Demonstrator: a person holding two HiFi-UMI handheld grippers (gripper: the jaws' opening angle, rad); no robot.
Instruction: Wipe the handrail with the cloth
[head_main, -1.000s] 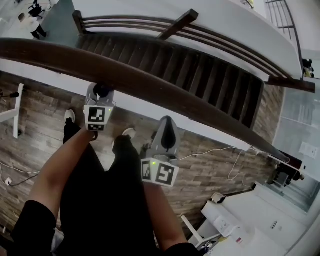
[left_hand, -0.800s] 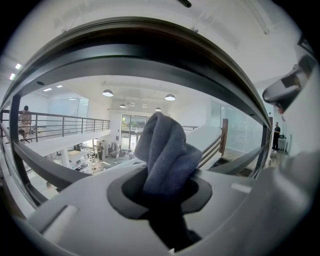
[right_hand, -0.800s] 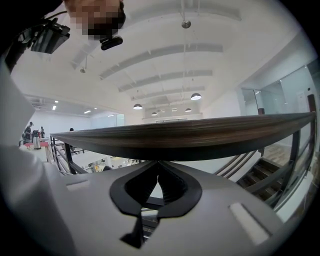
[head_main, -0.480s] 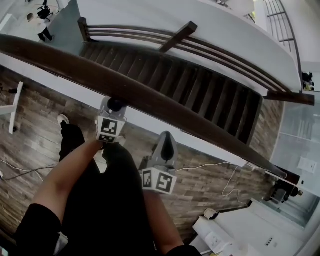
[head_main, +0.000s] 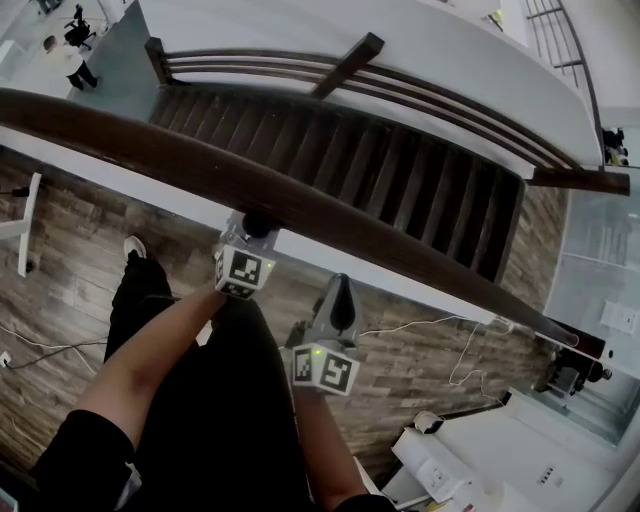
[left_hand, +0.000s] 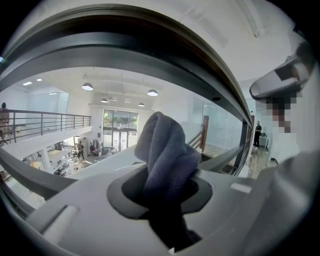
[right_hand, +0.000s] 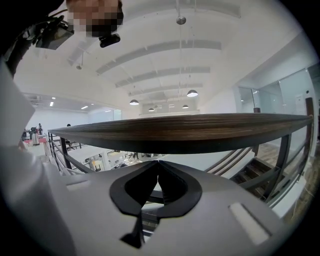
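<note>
A dark wooden handrail (head_main: 300, 200) runs from the upper left to the lower right in the head view. My left gripper (head_main: 256, 226) is tucked right under the handrail's near edge, shut on a dark grey-blue cloth (left_hand: 167, 155). In the left gripper view the bunched cloth sticks up from the jaws toward the handrail (left_hand: 150, 50) arching just above it. My right gripper (head_main: 341, 288) is shut and empty, a little nearer to me than the rail. The handrail (right_hand: 200, 131) crosses the right gripper view just above the jaw tips.
Beyond the rail a dark staircase (head_main: 400, 180) with its own rails descends. Wood-look floor (head_main: 60, 290) lies below, with cables (head_main: 420, 325) and white furniture (head_main: 470, 450) at the lower right. A white table leg (head_main: 25, 230) stands at the left. People stand on a far lower floor (head_main: 75, 35).
My left gripper with the cloth has slid to the right along the handrail. The right gripper has kept pace beside it, staying shut and off the rail.
</note>
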